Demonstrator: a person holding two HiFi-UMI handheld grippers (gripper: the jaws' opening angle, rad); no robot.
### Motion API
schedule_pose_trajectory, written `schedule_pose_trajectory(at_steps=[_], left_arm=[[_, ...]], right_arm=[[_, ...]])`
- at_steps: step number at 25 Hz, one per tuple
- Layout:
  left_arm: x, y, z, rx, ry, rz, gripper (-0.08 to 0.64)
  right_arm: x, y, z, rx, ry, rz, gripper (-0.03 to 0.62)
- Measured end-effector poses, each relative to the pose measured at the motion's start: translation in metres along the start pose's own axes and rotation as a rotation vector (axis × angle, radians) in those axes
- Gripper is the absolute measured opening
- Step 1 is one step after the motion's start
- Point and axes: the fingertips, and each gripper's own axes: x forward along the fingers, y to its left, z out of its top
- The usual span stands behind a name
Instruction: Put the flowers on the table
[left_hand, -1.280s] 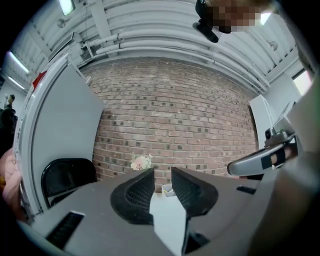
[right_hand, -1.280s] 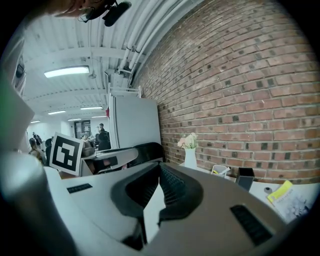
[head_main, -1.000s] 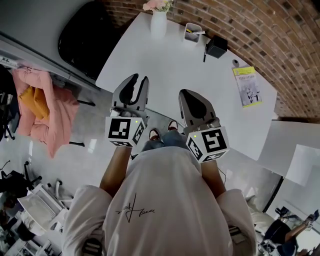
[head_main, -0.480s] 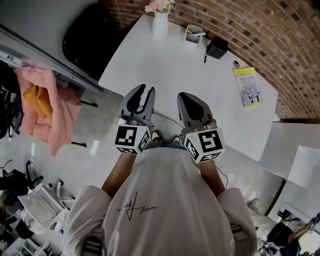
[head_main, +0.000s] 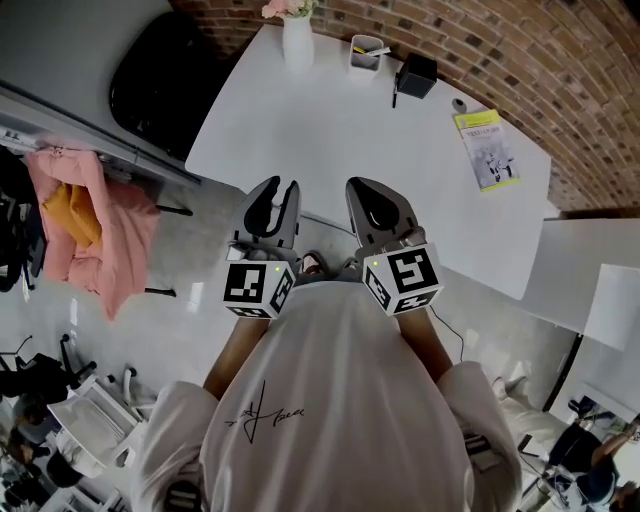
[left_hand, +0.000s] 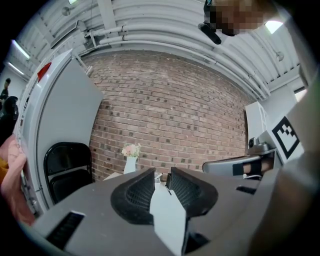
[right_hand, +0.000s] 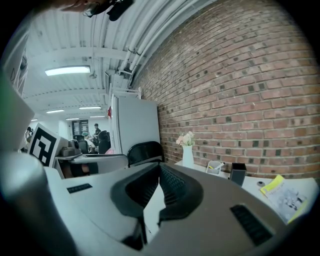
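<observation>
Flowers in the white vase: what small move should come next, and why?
Probably carry both grippers forward over the table toward the vase. It stands with the flowers at the table's far end, while the left gripper and right gripper hang empty by the near edge.

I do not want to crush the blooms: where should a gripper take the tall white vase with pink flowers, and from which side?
Probably on the slim upright body of the tall white vase, below the pink flowers, jaws level. Come from the person's side: it stands at the white table's far corner, the red brick wall close behind.
</observation>
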Motion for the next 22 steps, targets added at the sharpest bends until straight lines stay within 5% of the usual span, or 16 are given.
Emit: schedule_pose_trajectory(at_steps=[10,22], left_arm=[[-0.009,-0.013,-0.011,0.017,0.008,-0.012,0.011],[-0.005,-0.014,-0.001,0.051,-0.025,-0.032,0.005]], right_arm=[[-0.004,0.011,-0.009,0.03,0.005,0.046,0.024],[-0.014,0.025,-0.013,0.035,-0.001,0.202,0.023]])
